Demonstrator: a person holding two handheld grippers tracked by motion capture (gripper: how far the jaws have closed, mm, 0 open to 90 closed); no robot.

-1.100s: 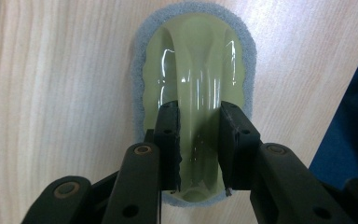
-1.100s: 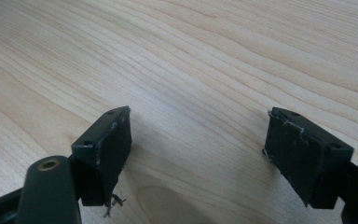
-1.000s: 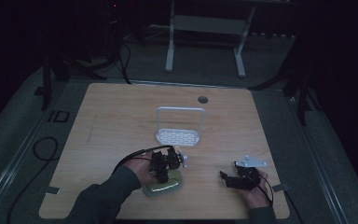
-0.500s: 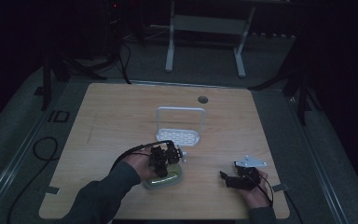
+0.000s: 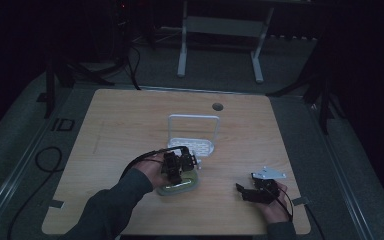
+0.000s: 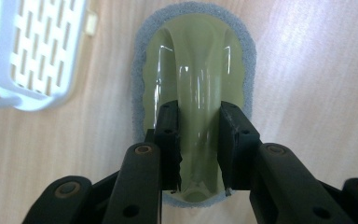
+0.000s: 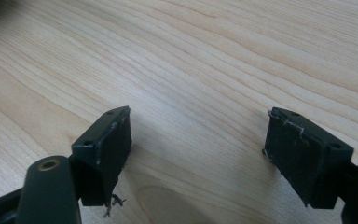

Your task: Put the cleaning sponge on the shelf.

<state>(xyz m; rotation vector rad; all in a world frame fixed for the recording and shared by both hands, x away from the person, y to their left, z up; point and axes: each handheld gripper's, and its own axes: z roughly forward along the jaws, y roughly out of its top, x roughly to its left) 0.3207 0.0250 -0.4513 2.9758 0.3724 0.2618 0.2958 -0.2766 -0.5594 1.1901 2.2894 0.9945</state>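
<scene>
Not much has shifted since a second ago: left hand-held gripper has only edged slightly over the green scrubber, jaws pinching its arched handle, probably for a straight lift. Scrubber sits on the bench just beside the white rack. Right hand-held gripper rests spread and empty, well apart.

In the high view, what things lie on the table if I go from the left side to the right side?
left gripper closed on the green scrubber → white rack → table's round hole → right gripper, jaws open, resting near the table's front right corner.
</scene>
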